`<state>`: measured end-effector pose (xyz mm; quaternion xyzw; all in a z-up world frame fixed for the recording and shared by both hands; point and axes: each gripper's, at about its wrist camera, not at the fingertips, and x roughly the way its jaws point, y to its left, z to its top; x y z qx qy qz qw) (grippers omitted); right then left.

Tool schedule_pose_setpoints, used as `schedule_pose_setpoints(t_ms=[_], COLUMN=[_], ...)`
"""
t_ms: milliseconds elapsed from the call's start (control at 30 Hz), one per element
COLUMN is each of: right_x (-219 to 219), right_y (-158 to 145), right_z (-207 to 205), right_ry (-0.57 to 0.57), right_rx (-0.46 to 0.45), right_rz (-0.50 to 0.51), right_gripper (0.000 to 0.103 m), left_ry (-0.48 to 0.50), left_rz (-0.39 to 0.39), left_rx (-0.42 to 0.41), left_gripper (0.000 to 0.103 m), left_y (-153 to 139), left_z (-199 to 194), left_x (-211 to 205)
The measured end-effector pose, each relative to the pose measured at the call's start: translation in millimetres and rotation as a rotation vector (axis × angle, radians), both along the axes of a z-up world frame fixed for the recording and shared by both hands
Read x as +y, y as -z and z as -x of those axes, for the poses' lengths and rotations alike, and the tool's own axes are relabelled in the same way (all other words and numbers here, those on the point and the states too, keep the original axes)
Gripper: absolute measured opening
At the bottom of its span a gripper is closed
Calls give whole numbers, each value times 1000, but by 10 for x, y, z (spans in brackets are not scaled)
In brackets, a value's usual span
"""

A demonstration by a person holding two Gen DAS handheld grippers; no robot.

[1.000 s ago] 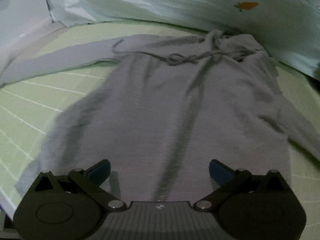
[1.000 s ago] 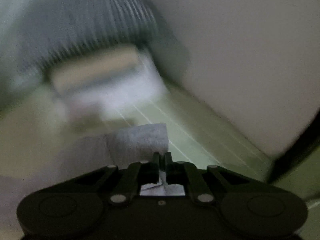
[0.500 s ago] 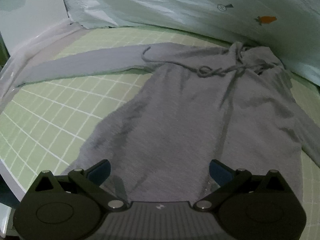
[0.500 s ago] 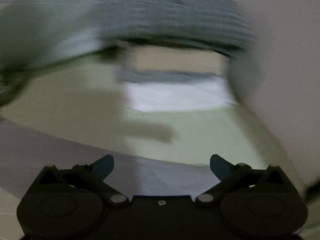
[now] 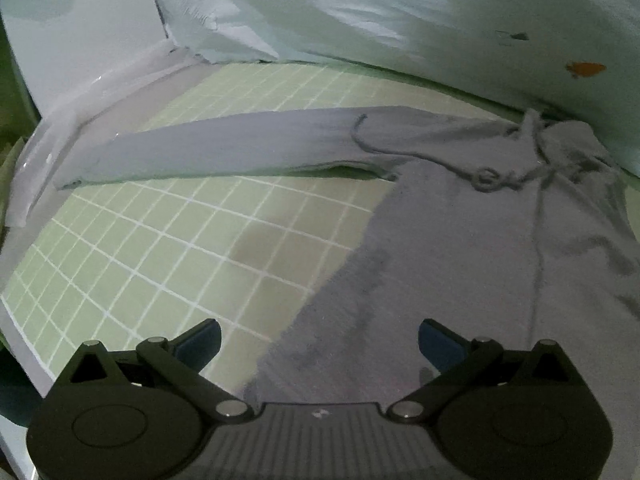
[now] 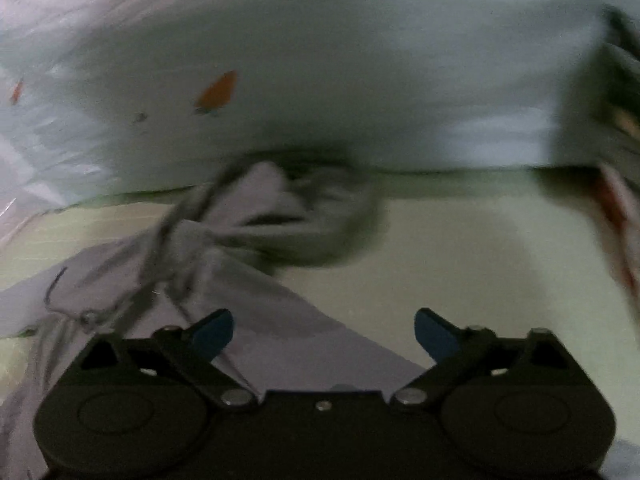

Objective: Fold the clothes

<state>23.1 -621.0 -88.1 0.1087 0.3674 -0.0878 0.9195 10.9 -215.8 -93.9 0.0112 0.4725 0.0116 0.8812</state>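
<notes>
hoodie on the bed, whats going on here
A person with a gripper in each hand is folding a grey hoodie, spread flat on a green checked sheet with one sleeve stretched out. Both the left gripper and the right gripper are open and empty; the right has just let go.

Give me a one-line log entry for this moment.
hoodie: flat on bed | left gripper: open, empty | right gripper: open, empty

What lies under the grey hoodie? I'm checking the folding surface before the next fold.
The grey hoodie lies on a green sheet with a white grid, visible beside the body and below the outstretched sleeve. Whatever lies beneath the fabric itself is covered.
</notes>
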Motion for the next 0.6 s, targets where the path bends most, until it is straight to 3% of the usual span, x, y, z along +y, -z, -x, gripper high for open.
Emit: schedule_pose_setpoints(t_ms=[233,267,300,333,367,500,600], right_x=[227,225,207,175,144,-90,-170], right_y=[181,203,226,236,234,294,420], right_z=[-638,-691,-734,-751,-754,-791,-861], right_ry=[-108,-122,-136,-133,-115,-4,33], right_rx=[64,72,85,93,91,85,111], right_rz=[3,-6,-15,-13,-3,36,36], right_gripper=[87,66,30,12,6,5,6], left_ry=[13,20,29,37,48,63,39], left_rz=[1,3,4,3,-4,-33,4], left_rx=[24,33,44,50,56,93,113], left_gripper=[103,103,103,103,103,103,103], left_y=[137,162,189,218,249,374,423], left_z=[-418,-471,-521,-564,-602,-650,-647], left_x=[14,0,-12,-24,-40,-53,9])
